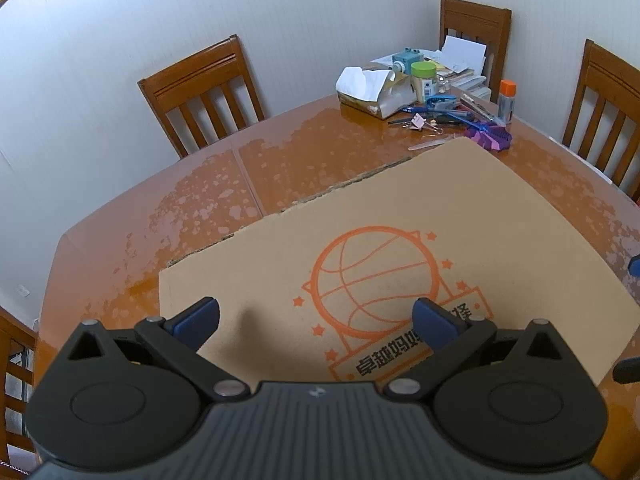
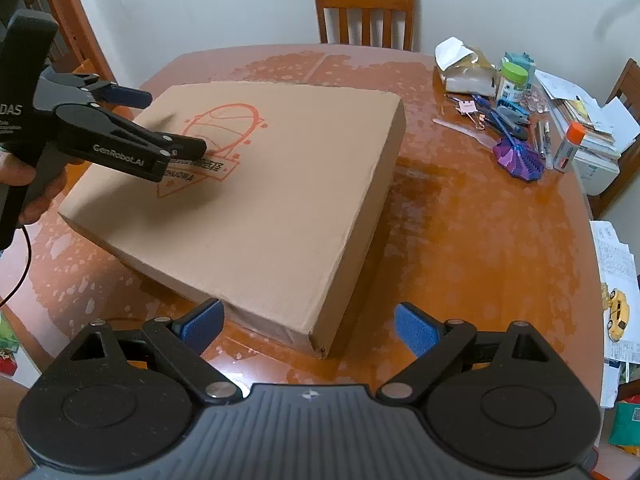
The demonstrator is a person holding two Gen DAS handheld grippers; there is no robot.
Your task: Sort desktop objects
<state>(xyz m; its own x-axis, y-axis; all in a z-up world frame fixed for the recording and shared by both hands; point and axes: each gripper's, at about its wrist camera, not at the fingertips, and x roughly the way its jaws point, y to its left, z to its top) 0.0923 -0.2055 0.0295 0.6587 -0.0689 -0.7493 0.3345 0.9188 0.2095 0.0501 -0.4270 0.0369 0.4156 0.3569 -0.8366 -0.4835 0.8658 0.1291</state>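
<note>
Centrally on the worn wooden tabletop [image 2: 460, 240] lay a flat brown cardboard box [image 2: 256, 200] printed with an orange basketball logo. Above it hovered the left gripper [image 1: 316, 316], jaws spread and empty. Over the box's near corner, the right gripper [image 2: 308, 324] likewise gaped, while small clutter, including a purple folded fan [image 2: 516, 158], crowded the far right corner.
</note>
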